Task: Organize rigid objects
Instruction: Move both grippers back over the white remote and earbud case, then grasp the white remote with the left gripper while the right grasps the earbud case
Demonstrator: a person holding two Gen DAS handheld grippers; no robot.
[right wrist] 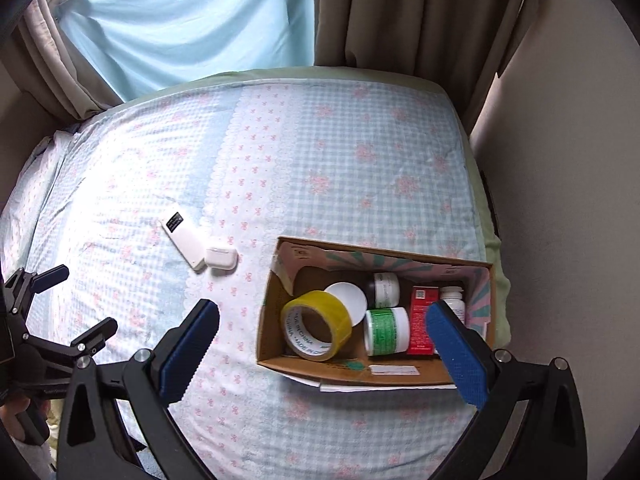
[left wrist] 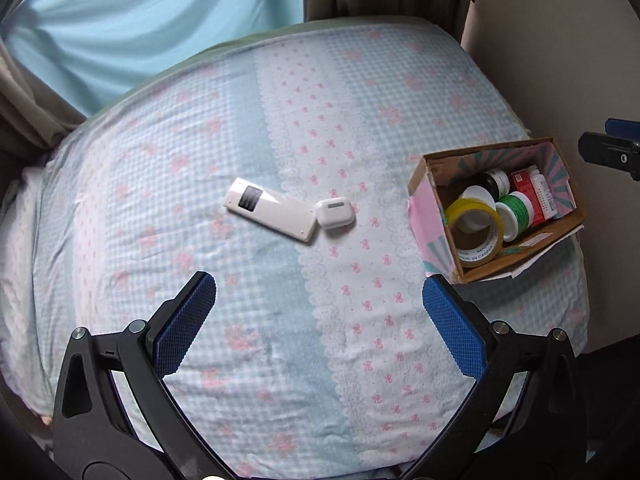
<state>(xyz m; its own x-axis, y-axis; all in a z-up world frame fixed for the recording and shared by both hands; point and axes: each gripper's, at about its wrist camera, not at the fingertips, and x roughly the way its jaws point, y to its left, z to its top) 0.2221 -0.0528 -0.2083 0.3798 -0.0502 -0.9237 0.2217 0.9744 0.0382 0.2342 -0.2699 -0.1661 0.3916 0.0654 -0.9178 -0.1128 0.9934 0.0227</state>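
Both tools, left tool [left wrist: 318,316] and right tool [right wrist: 322,344], hang spread apart and empty, so I'd go for the earbud case [left wrist: 335,213] touching the remote [left wrist: 271,215] mid-bed, pinching its short sides before dropping it in the box [left wrist: 430,216] on the right.

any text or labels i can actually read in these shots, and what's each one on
"MADE IN CHINA": printed on the inner core of the yellow tape roll in the cardboard box.
Green jar label: print too small to read.
Red carton: print blurred.
White bottle: label unreadable.
Dark jar's white label: too small.
White remote: dark panel shows no legible characters.
White earbud case: no text visible.
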